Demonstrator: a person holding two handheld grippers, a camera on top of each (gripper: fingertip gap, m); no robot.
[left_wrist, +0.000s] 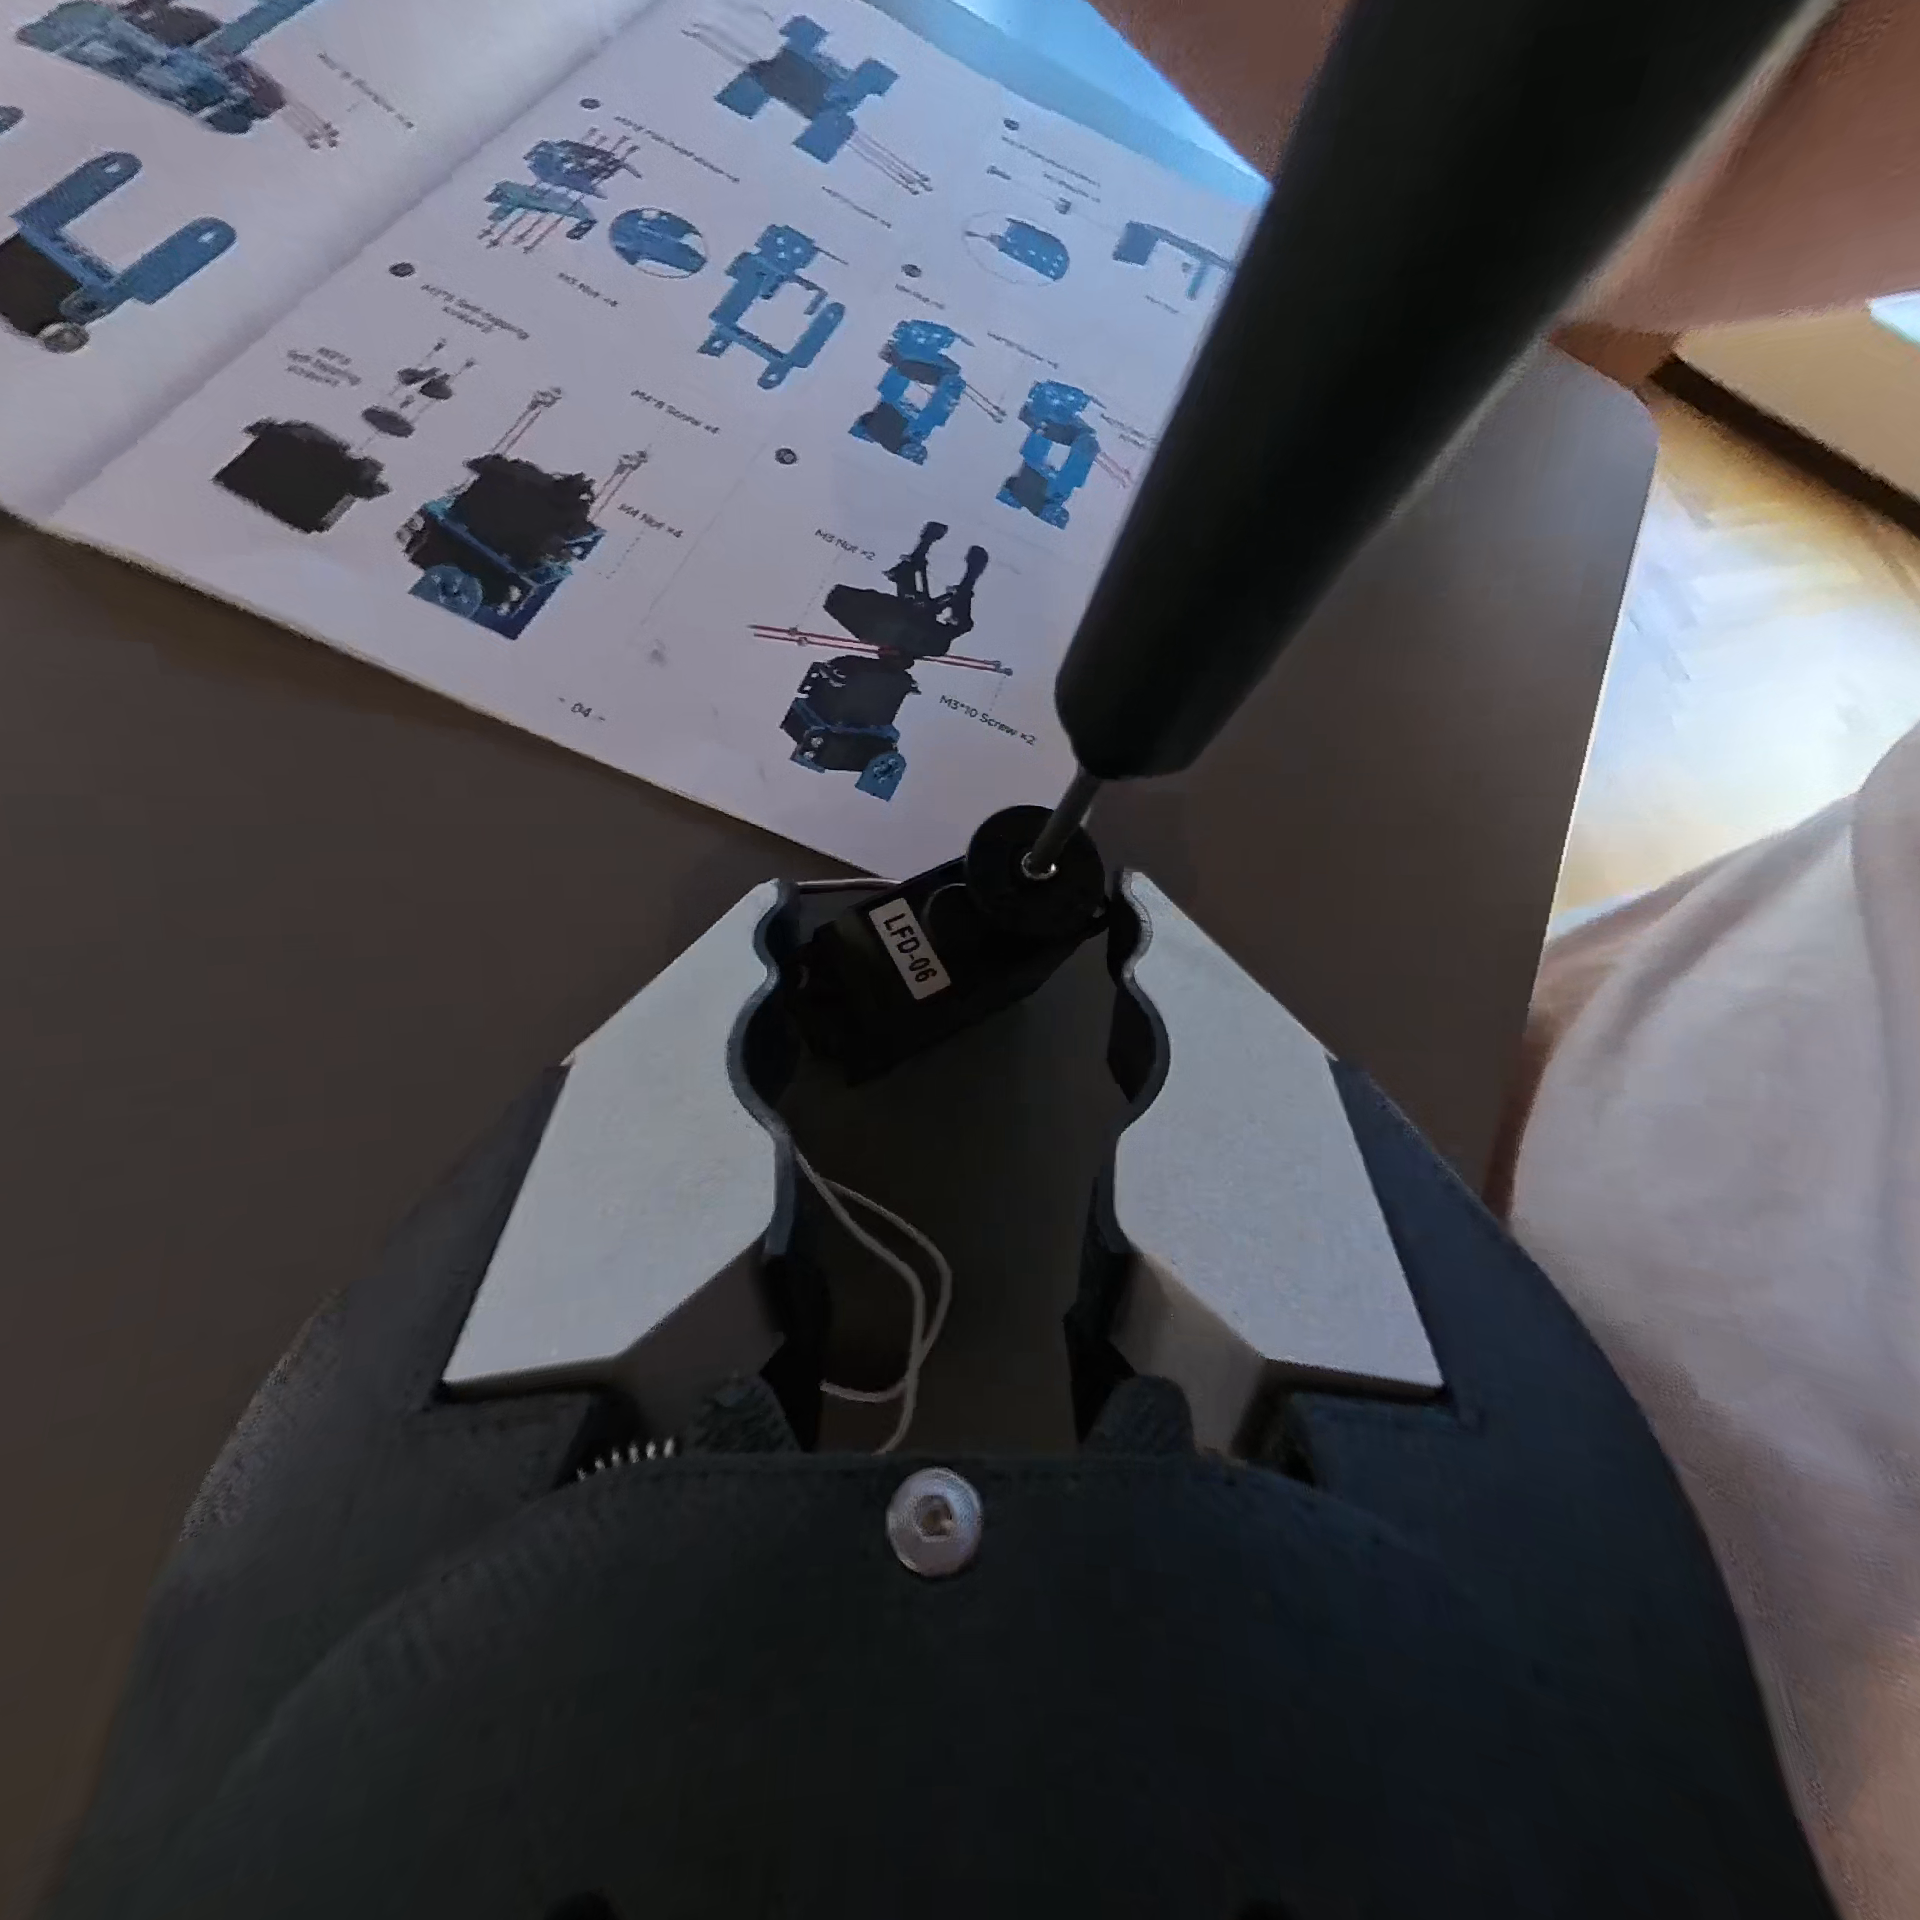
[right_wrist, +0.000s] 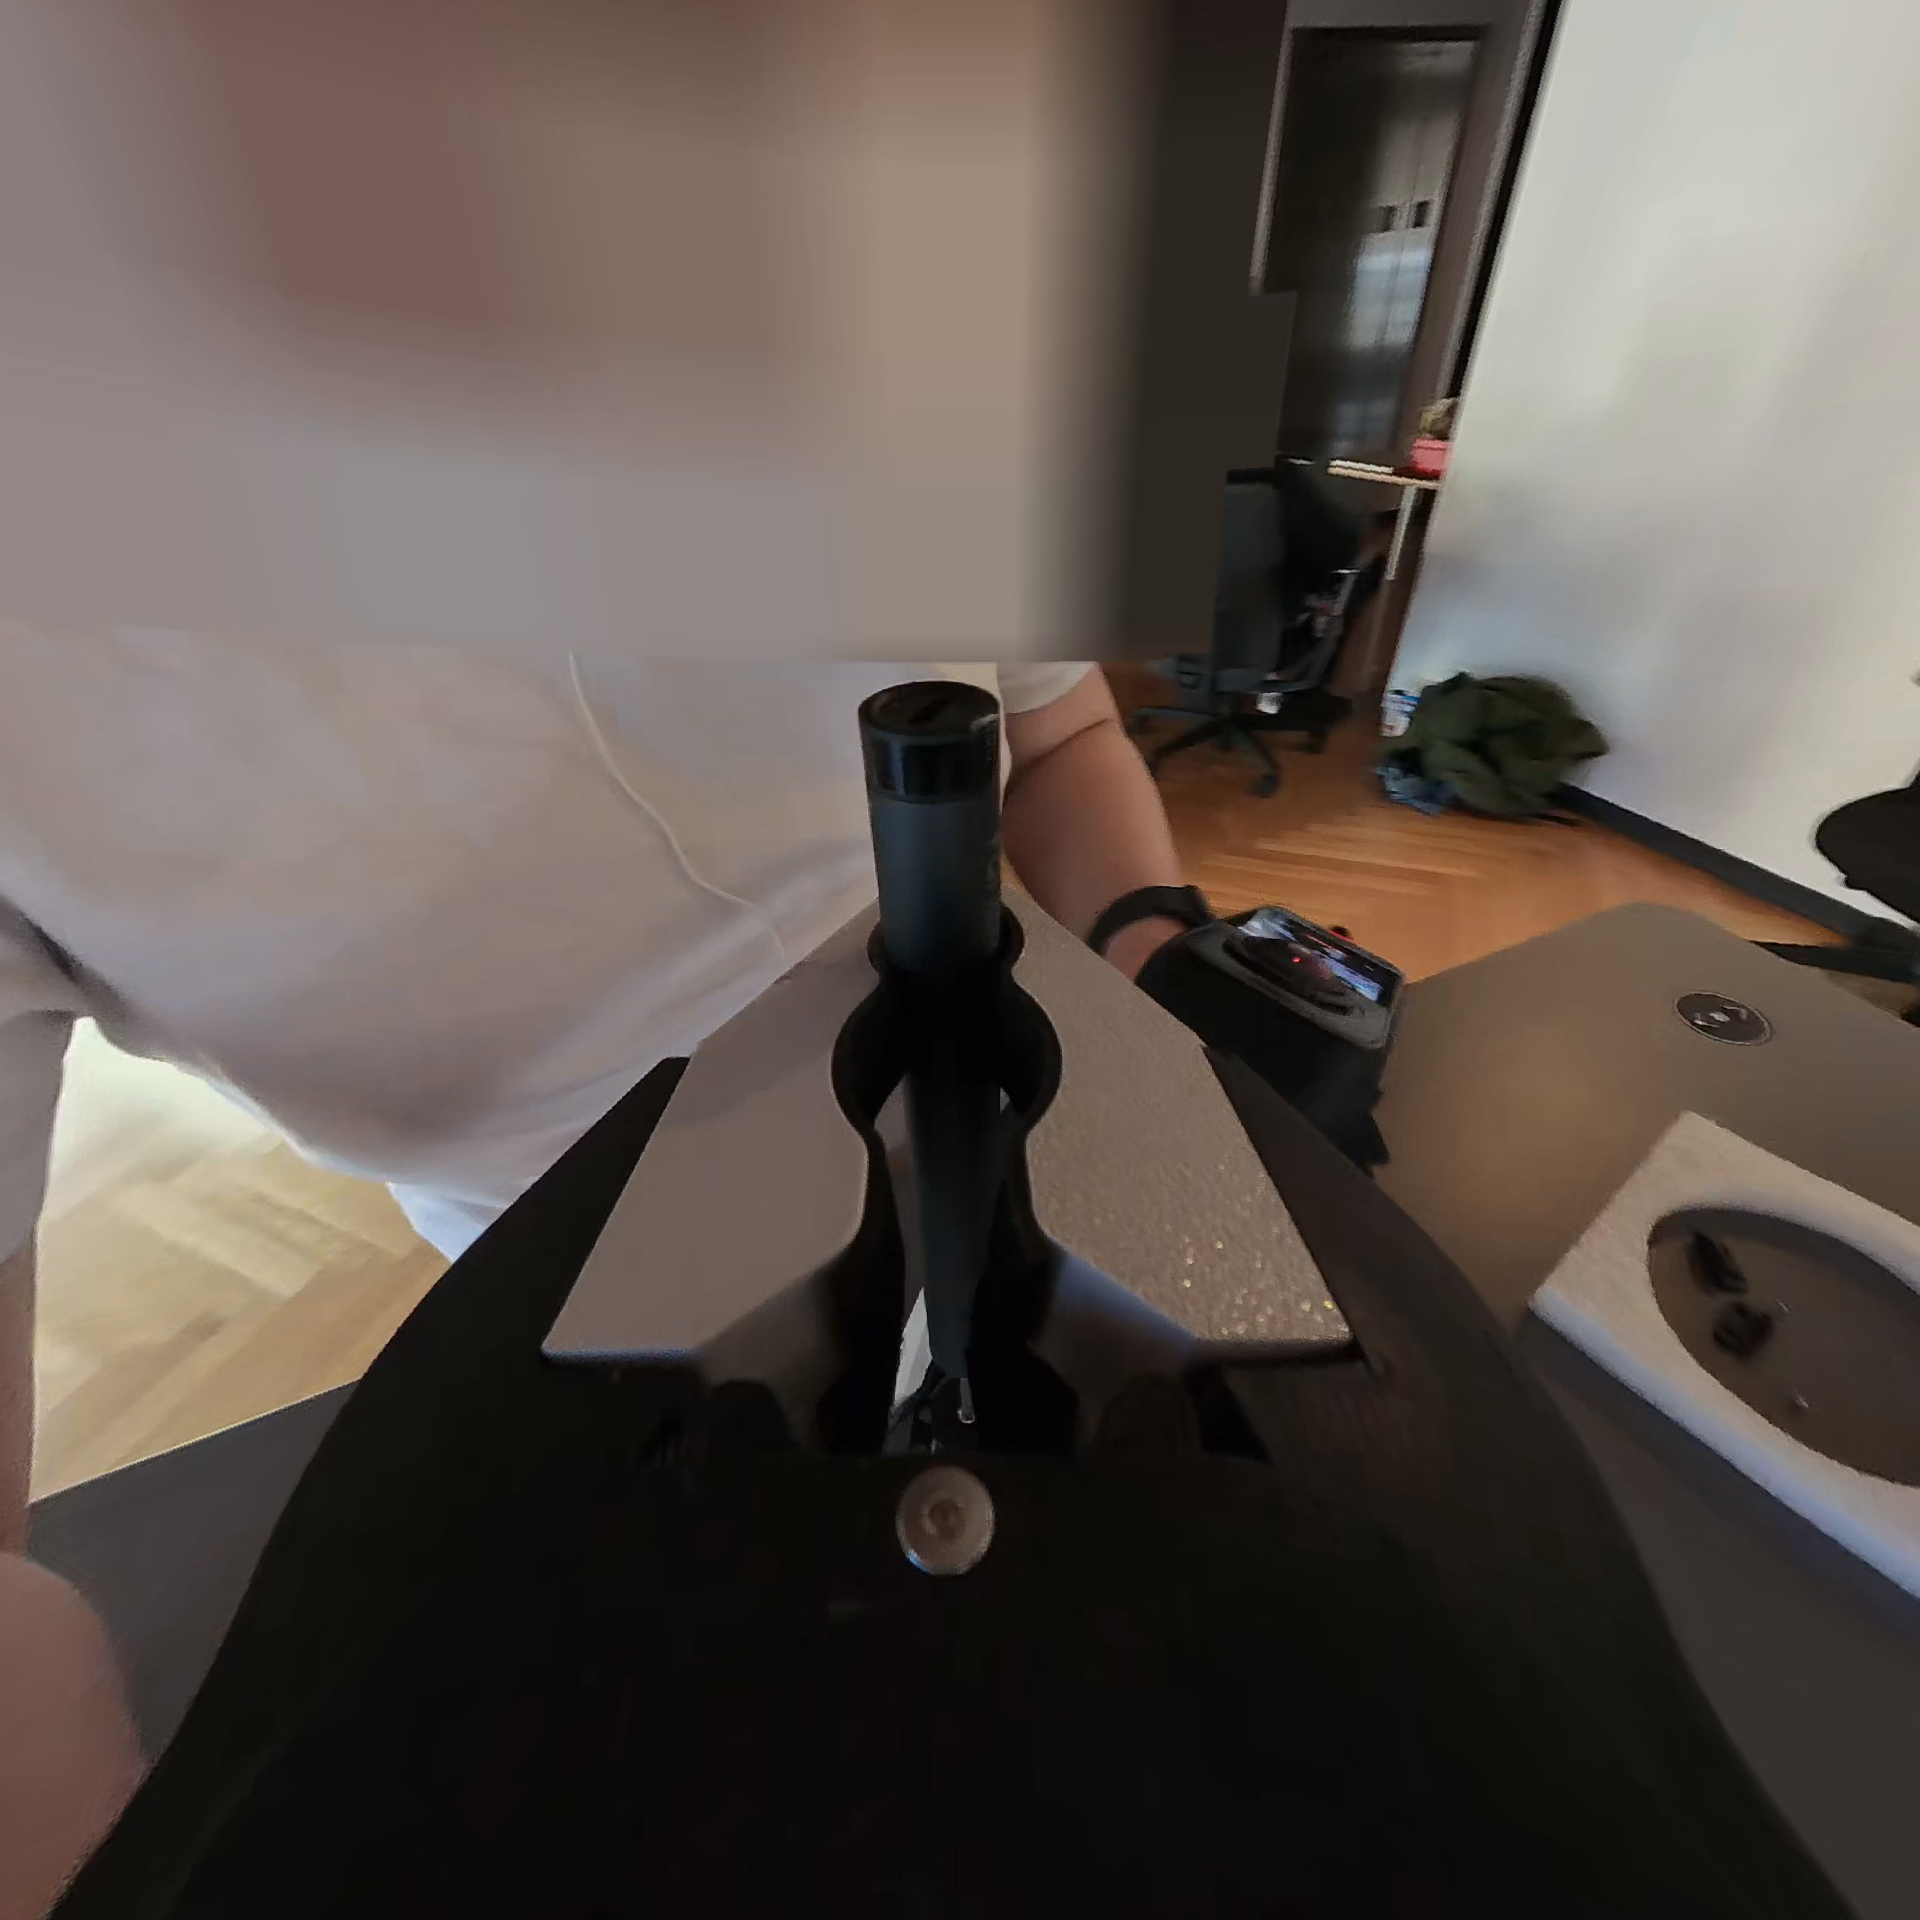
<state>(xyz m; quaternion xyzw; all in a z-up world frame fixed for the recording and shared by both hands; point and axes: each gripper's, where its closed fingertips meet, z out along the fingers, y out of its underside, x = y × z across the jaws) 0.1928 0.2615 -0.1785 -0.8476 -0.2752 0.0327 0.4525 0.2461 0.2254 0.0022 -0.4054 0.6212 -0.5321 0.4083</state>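
We saw an open instruction booklet (left_wrist: 540, 343) lying flat on the dark table (left_wrist: 260, 831), just beyond the left gripper (left_wrist: 951, 914), its near corner almost touching the small black motor (left_wrist: 914, 977). The screwdriver (left_wrist: 1382, 343) crossed in front of the booklet's right page and hid part of it. A person's white shirt (left_wrist: 1714, 1247) filled the right side of the left wrist view.

The left gripper's fingers were closed on the motor, which sat between their tips, tilted, with its white sticker (left_wrist: 912, 951) facing up and its round black disc (left_wrist: 1034, 860) at the far right end. Thin white wires (left_wrist: 894, 1278) trailed back between the fingers. The screwdriver's long axis ran from upper right down to lower left, its thin metal tip meeting the centre of the disc.

In the right wrist view, the right gripper (right_wrist: 940, 966) was clamped around the screwdriver's dark handle (right_wrist: 930, 821), whose capped end pointed up and away from the camera.

A white foam tray (right_wrist: 1704, 1340) with an oval hollow holding small dark parts lay on the table at right. Beyond were a wooden herringbone floor (right_wrist: 1403, 862), a black office chair (right_wrist: 1247, 644), a green heap (right_wrist: 1496, 743) by the white wall (right_wrist: 1714, 312).
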